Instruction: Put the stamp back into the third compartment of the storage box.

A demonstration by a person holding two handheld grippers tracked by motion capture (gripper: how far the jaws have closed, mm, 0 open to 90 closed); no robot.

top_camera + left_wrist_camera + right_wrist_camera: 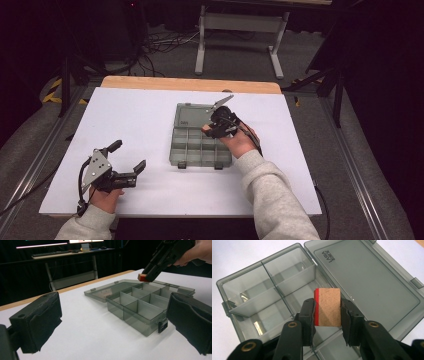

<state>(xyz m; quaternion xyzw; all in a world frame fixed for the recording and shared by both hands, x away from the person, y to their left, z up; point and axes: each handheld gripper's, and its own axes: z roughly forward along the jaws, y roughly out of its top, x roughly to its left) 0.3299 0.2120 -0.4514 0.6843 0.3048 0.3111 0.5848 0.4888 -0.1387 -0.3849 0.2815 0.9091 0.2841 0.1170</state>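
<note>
A smoky clear compartment box (186, 149) lies open mid-table, its lid (192, 116) flat on the far side. My right gripper (207, 130) hovers over the box's right rear compartments, shut on a small wooden block with a red face (328, 307). The block (143, 277) hangs just above the dividers (130, 299). My left gripper (129, 156) stands open near the front left of the table, with nothing between its pads (37, 320), aimed at the box (140, 312).
The white tabletop (140, 120) has a wooden strip (190, 84) along its far edge. Beyond it stand a metal table frame (240, 30) and cables on the floor. The box has two black latches (181, 164) on its near side.
</note>
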